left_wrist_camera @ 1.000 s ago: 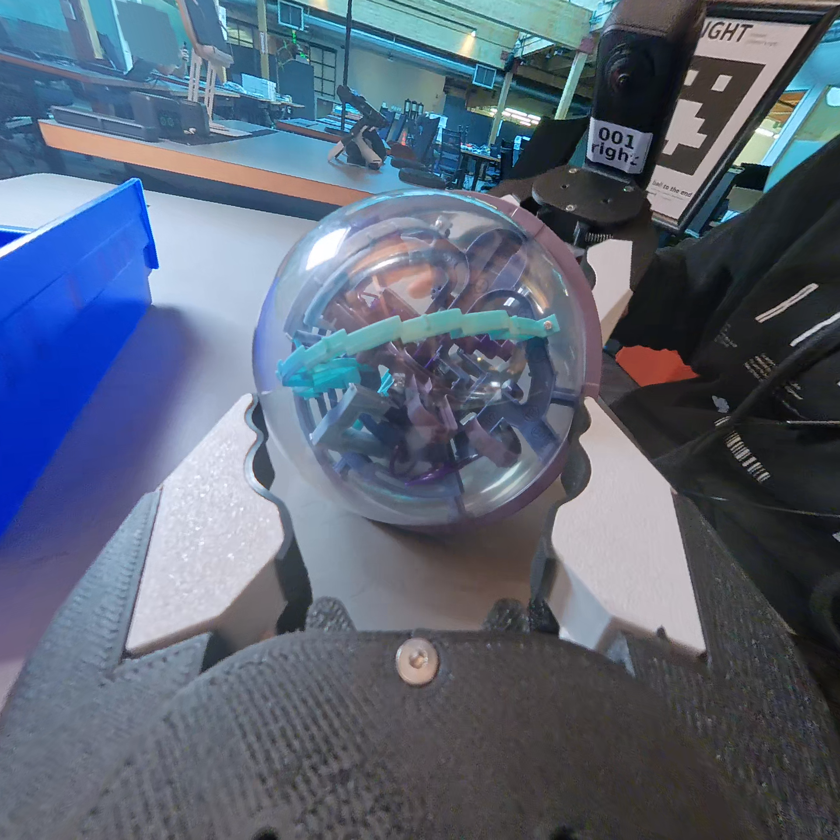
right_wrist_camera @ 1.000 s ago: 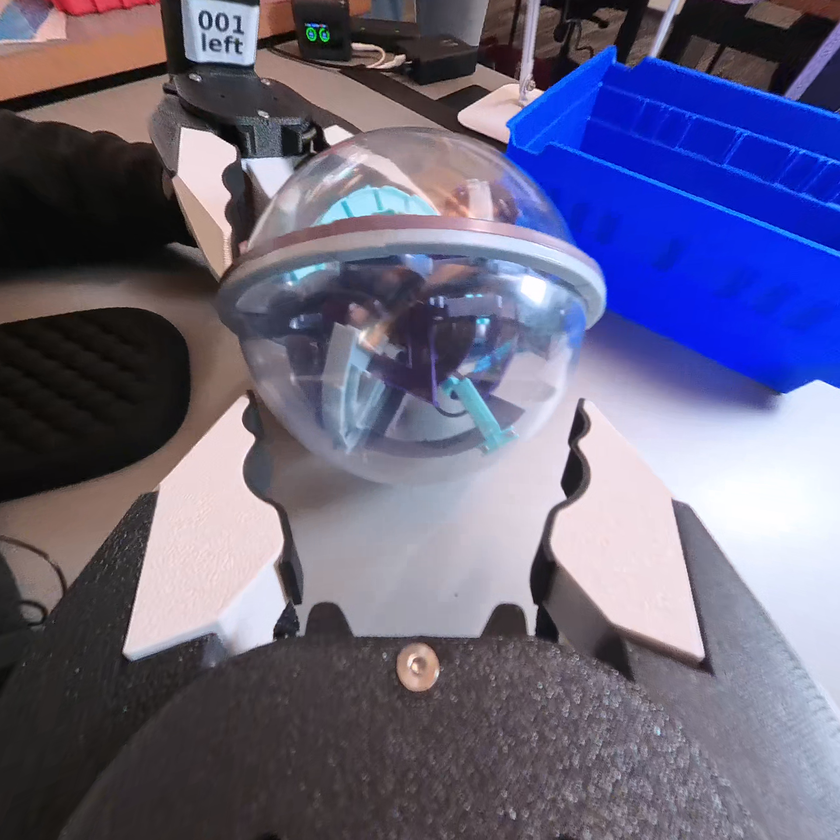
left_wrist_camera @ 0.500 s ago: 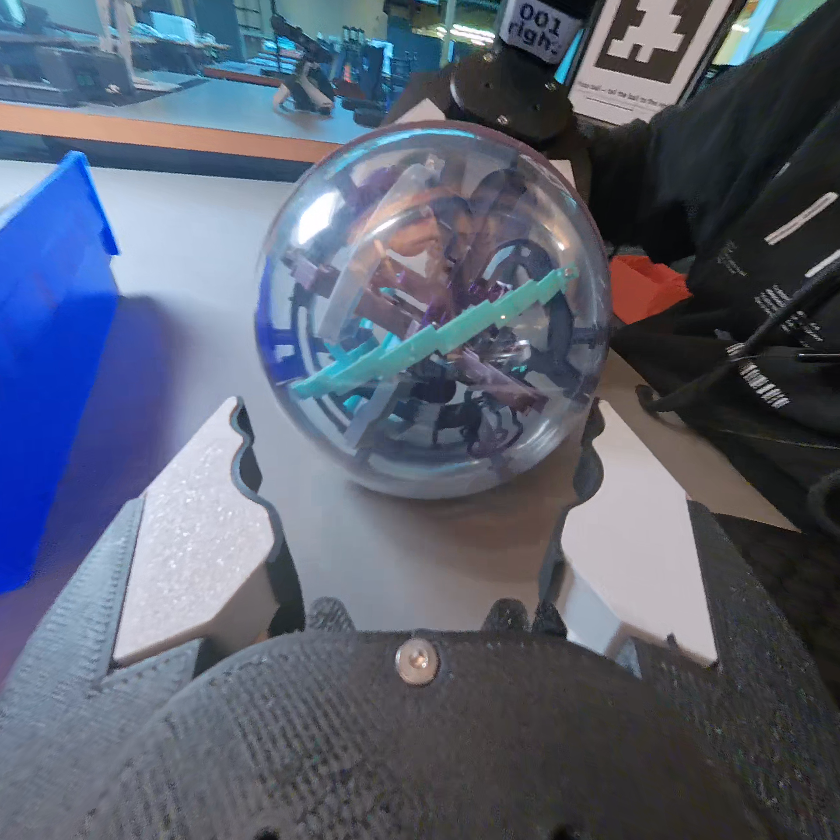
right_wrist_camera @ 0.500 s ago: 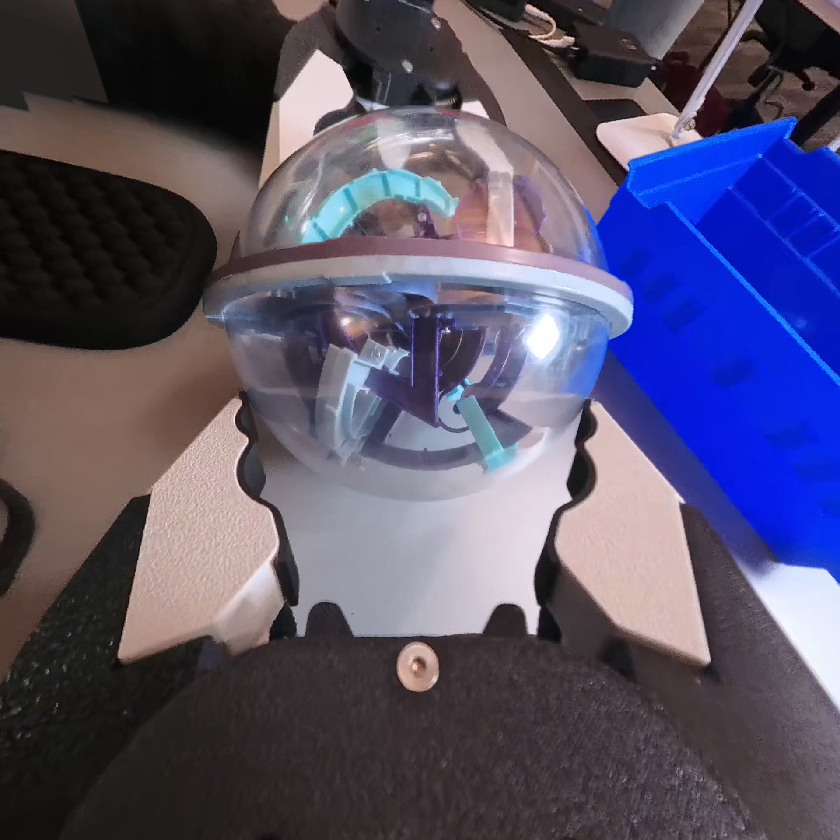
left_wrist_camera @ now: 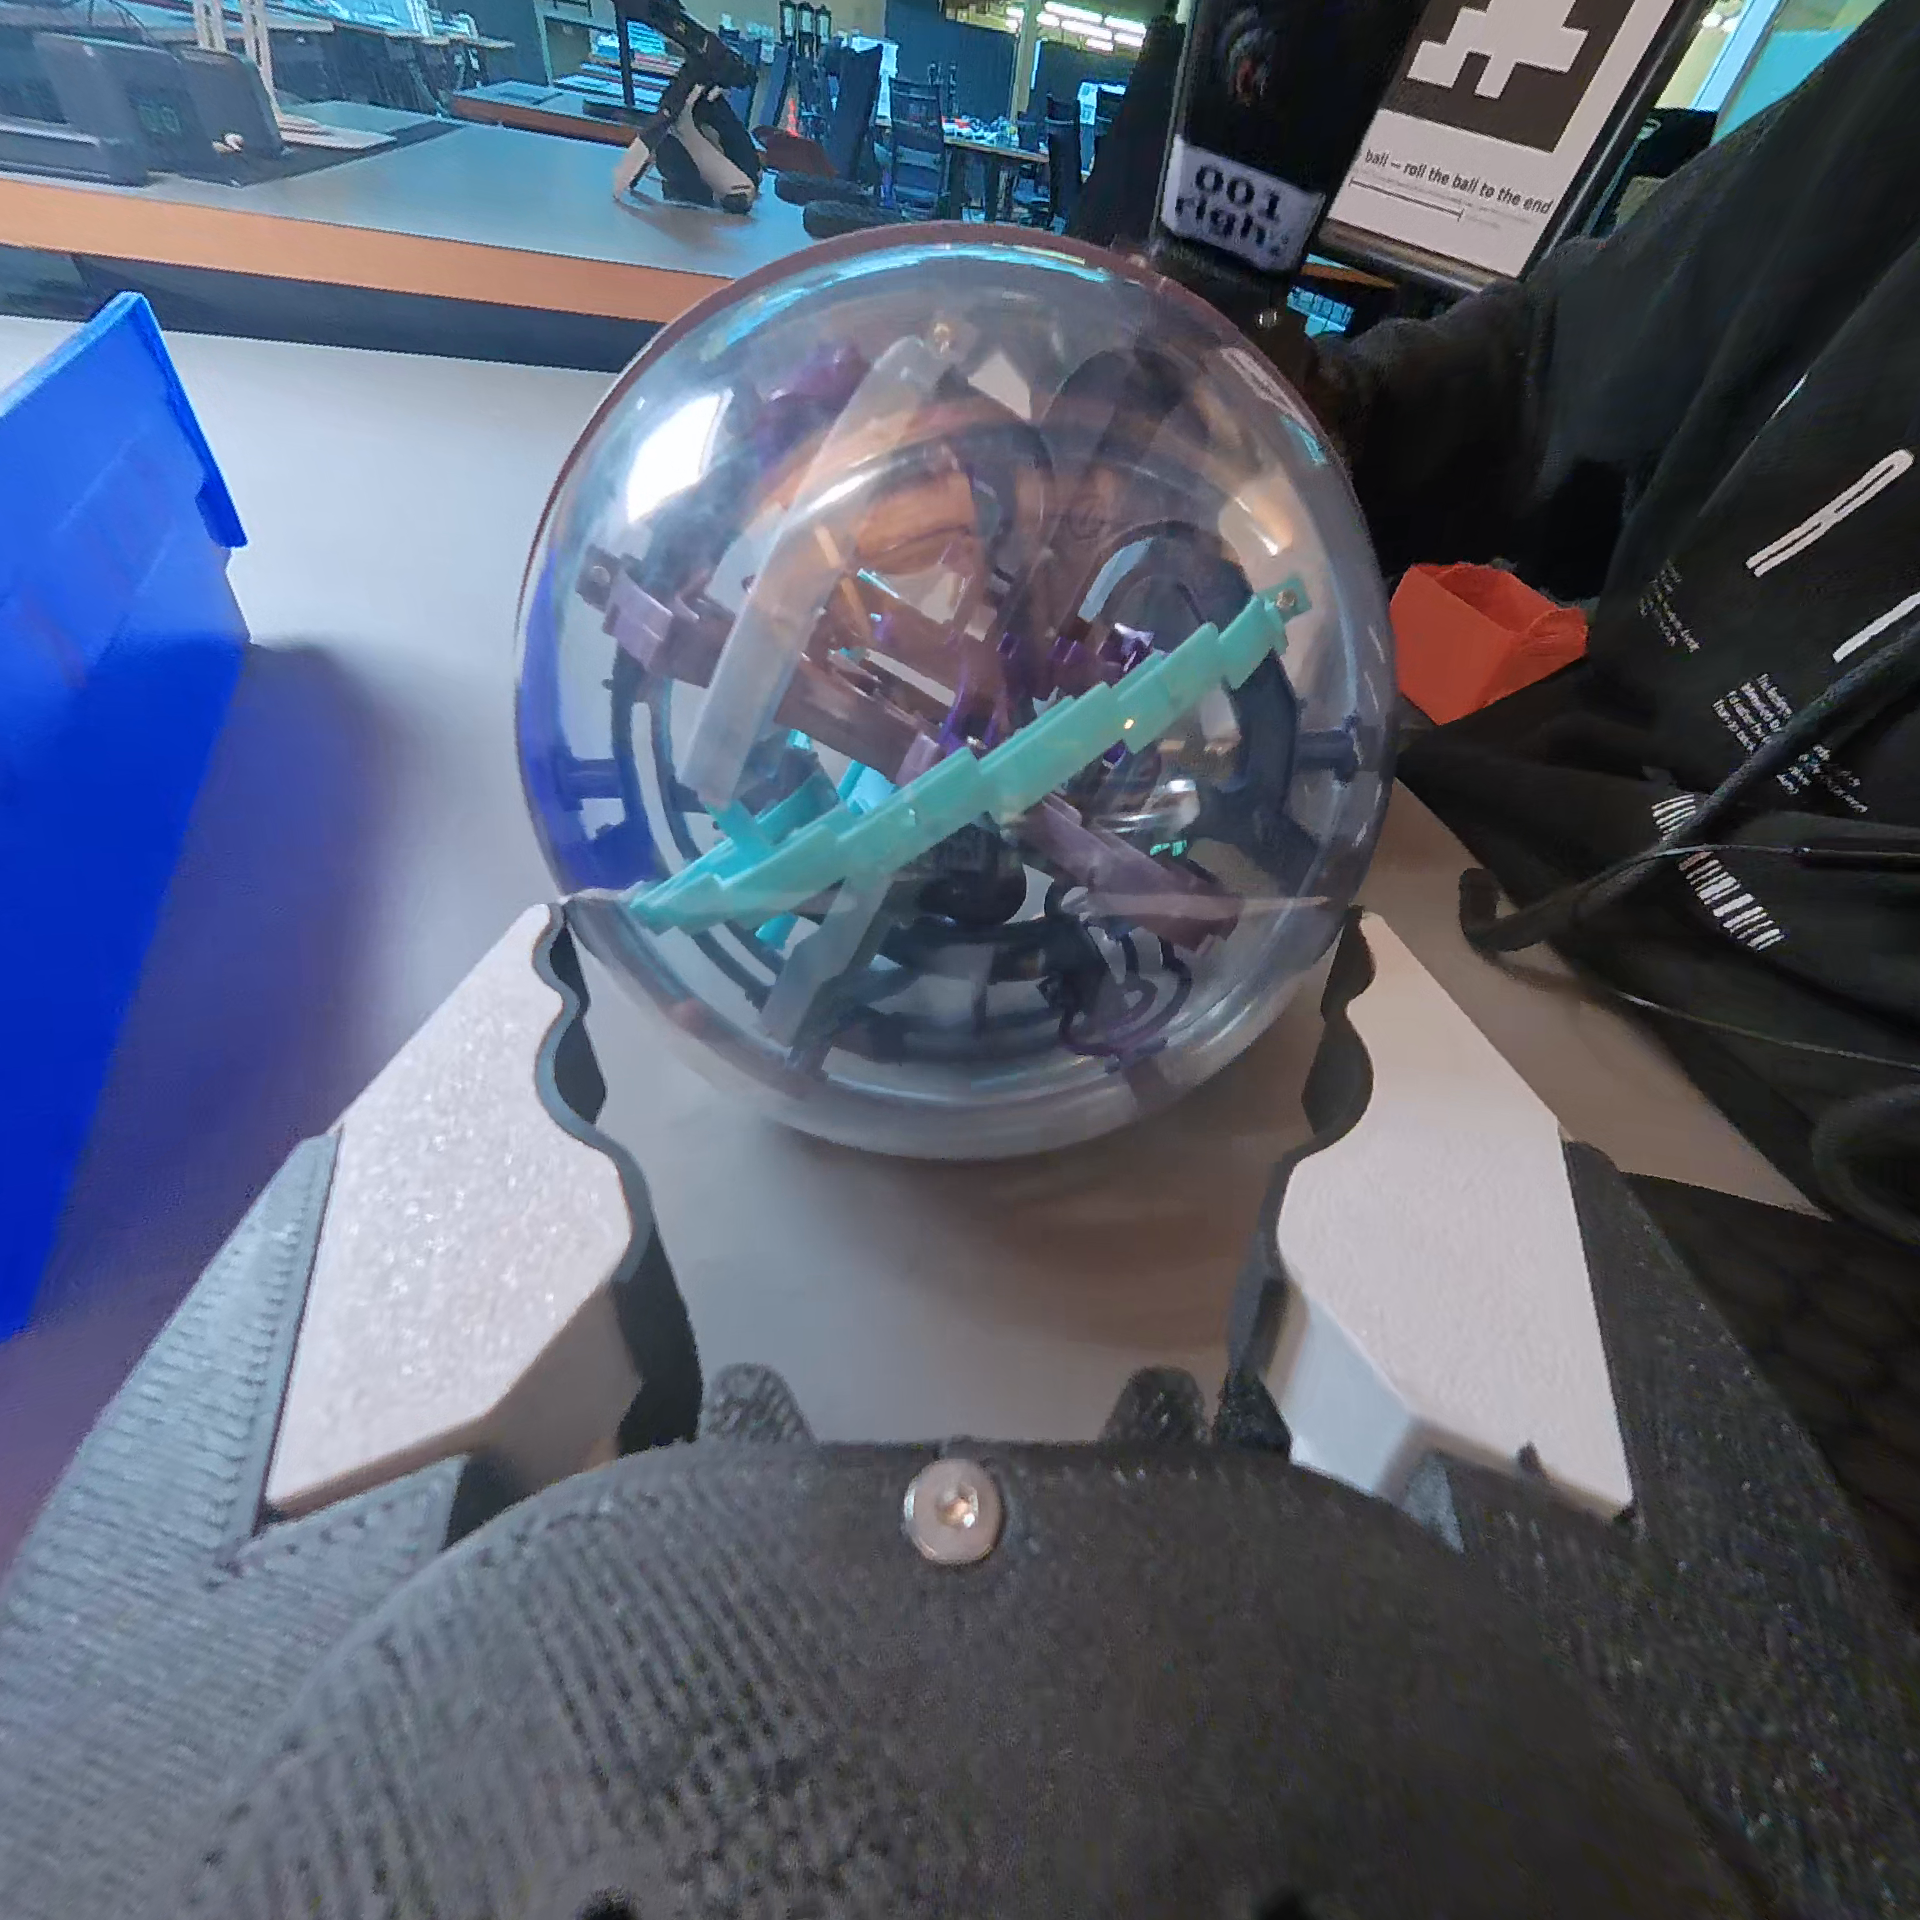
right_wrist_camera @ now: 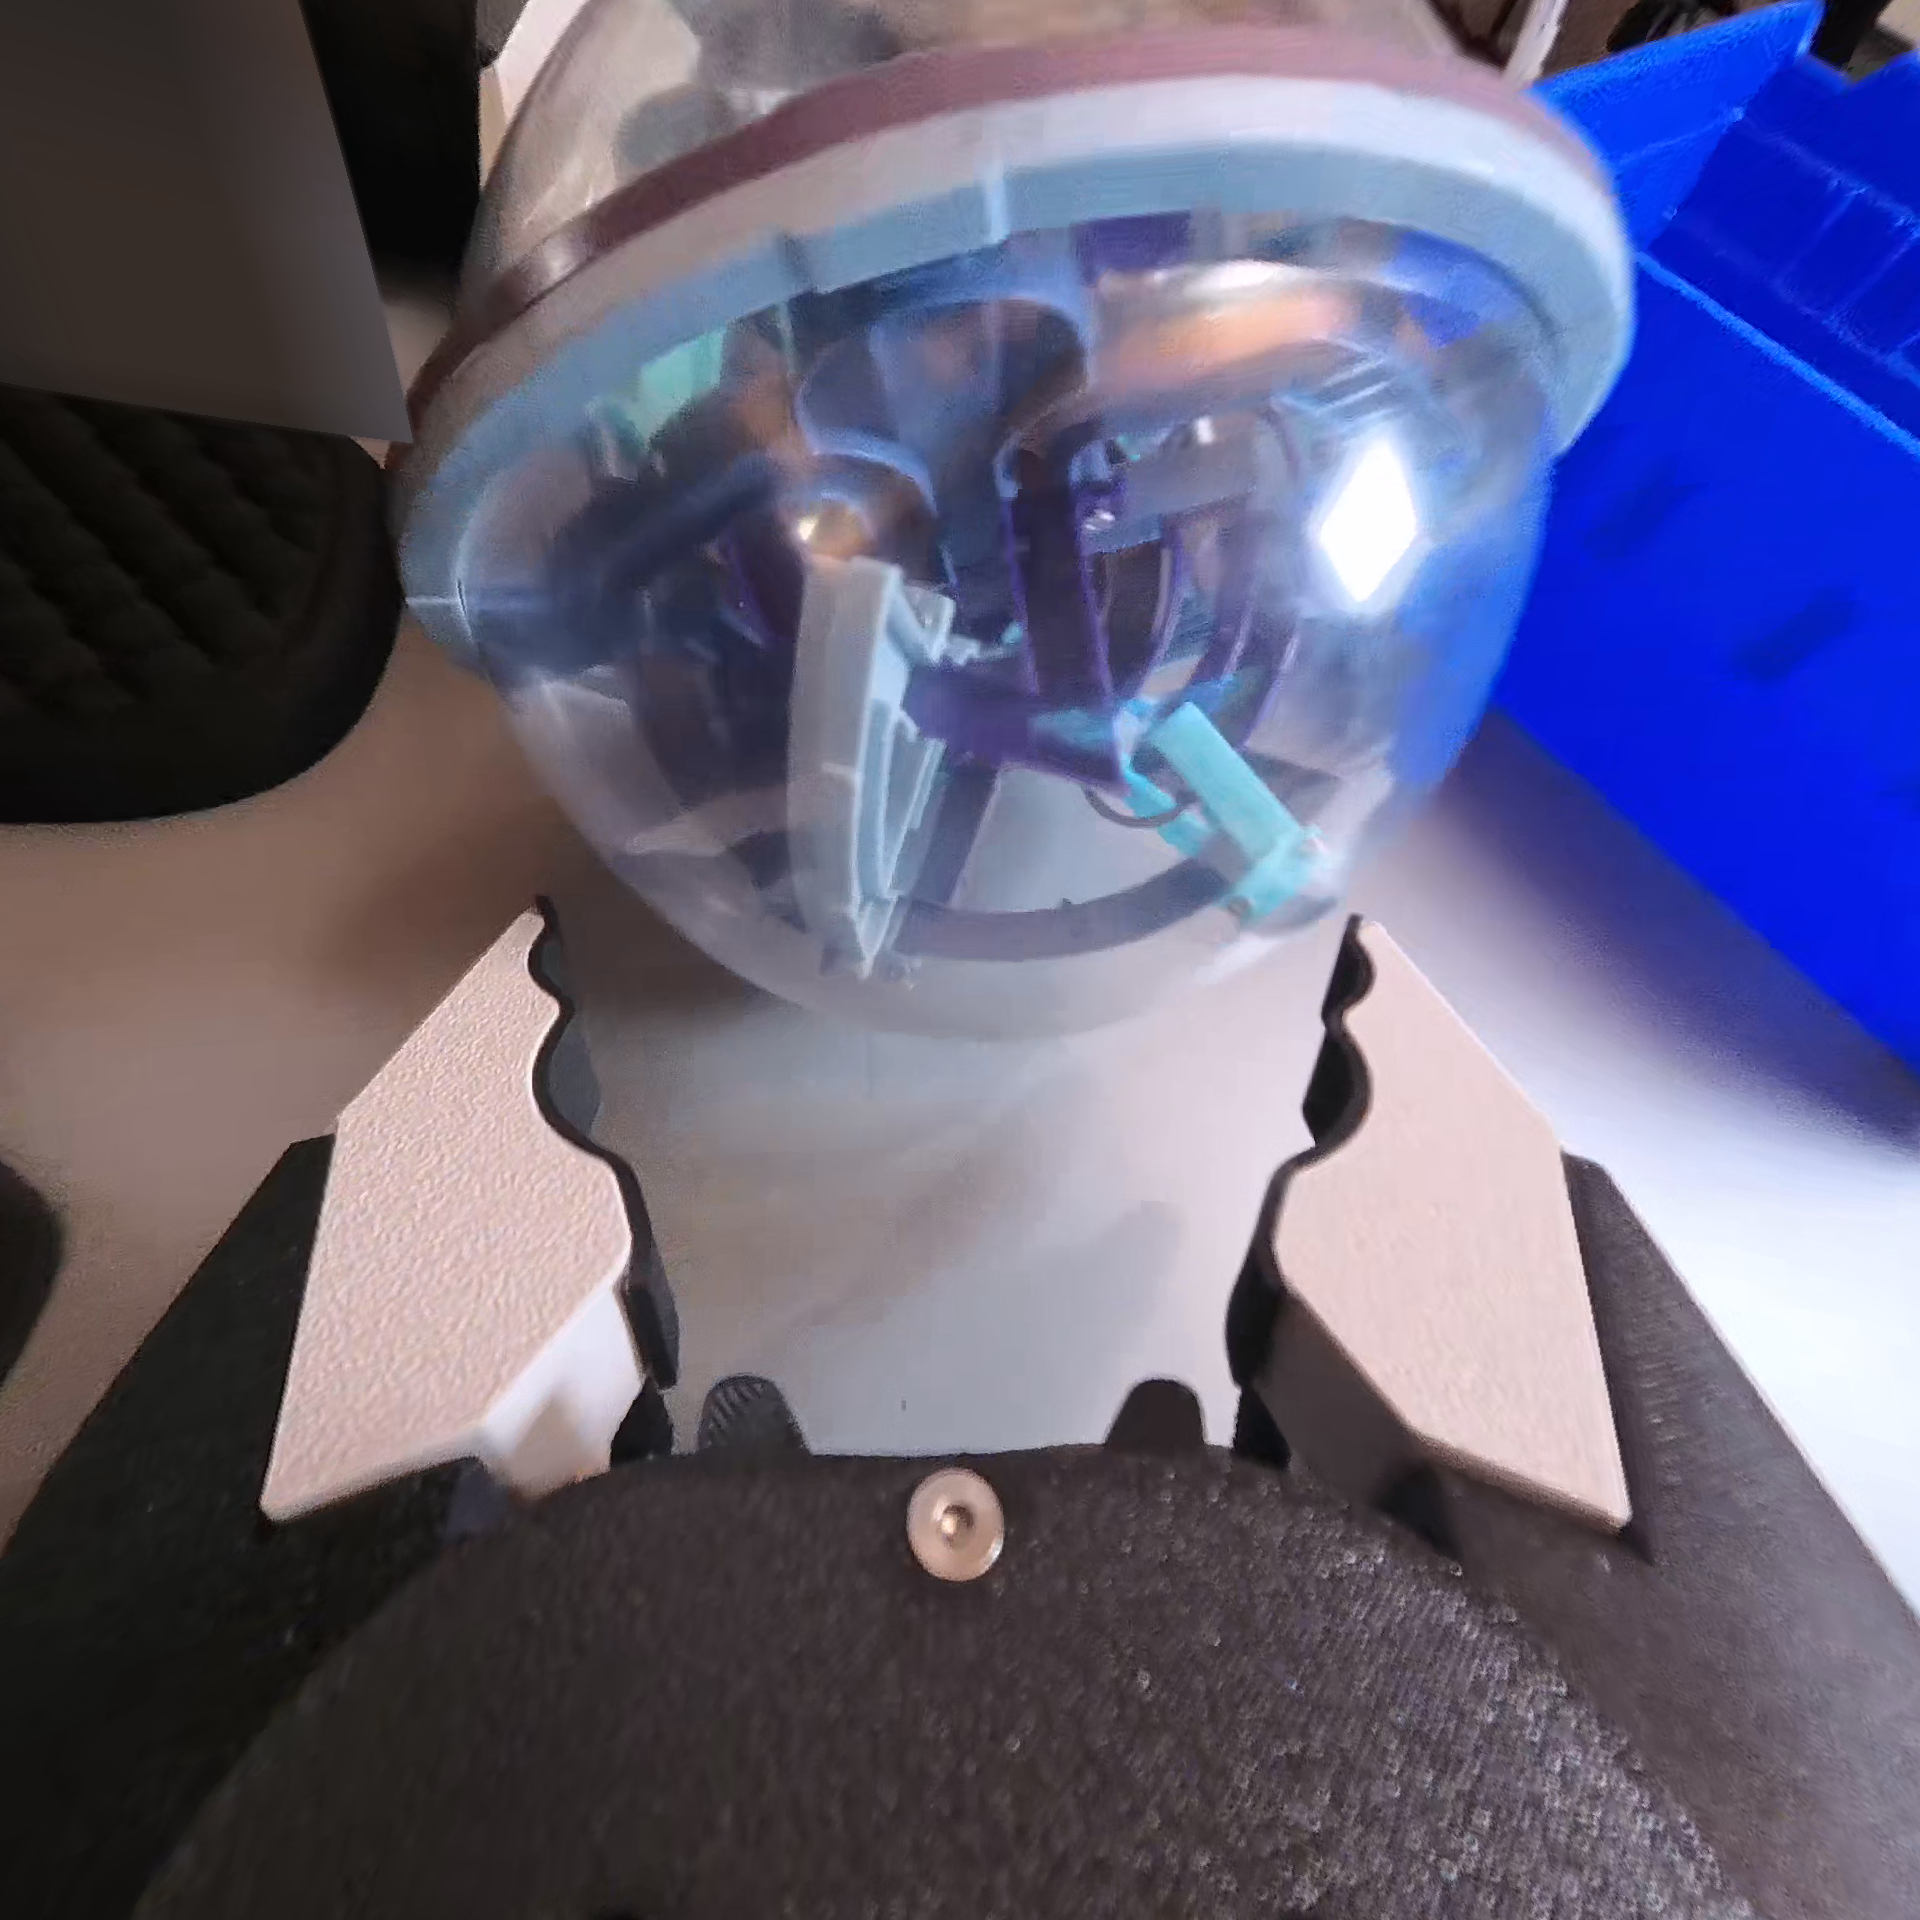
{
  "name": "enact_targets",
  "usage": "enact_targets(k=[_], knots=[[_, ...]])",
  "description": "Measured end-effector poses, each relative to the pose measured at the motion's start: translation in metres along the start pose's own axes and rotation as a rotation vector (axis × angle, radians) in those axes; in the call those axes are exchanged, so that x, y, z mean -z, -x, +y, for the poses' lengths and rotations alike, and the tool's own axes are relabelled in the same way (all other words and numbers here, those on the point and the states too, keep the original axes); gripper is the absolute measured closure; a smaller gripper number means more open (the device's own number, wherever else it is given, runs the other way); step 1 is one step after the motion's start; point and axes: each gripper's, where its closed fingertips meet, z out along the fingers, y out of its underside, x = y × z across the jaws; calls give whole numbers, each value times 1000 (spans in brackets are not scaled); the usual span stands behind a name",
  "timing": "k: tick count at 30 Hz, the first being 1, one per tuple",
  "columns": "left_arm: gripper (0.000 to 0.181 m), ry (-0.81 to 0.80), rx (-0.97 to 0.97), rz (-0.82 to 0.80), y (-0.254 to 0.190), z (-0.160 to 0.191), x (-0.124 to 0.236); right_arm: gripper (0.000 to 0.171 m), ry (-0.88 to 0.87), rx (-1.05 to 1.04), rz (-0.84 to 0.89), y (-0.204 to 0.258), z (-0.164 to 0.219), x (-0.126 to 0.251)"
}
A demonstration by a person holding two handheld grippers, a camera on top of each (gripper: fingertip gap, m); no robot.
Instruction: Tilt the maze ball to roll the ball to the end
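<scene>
The maze ball (left_wrist_camera: 956, 675) is a clear sphere with teal, purple and brown tracks inside and a purple-grey rim. It hangs just above the grey table (left_wrist_camera: 395, 468), held from opposite sides. My left gripper (left_wrist_camera: 954, 925) has its wide-set fingertips pressed on the ball's lower flanks. The teal stepped track slants up to the right. In the right wrist view the ball (right_wrist_camera: 987, 520) is close, blurred and tilted, with its rim high. My right gripper (right_wrist_camera: 945, 925) holds its lower half and also shows behind the ball (left_wrist_camera: 1236, 156). I cannot pick out the small ball inside.
A blue bin (left_wrist_camera: 94, 779) stands left of the ball and shows at the right in the right wrist view (right_wrist_camera: 1745, 571). A black padded mat (right_wrist_camera: 156, 623) lies on the table. A person's black sleeve (left_wrist_camera: 1662, 520) and an orange object (left_wrist_camera: 1475, 644) are at the right.
The maze ball has been tilted: the teal track went from level to slanting up to the right. In the right wrist view the ball has come closer and higher, with its rim tipped.
</scene>
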Motion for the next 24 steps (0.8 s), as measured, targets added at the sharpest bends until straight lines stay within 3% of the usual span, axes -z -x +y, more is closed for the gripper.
enact_targets(k=[8,24], knots=[[42,-44,-14,-14,2,-12,11,34,-134,85,28,-11,-33,-6],[43,-207,-202,-53,-17,-150,71,33,-372,275,87,-25,-179,52]])
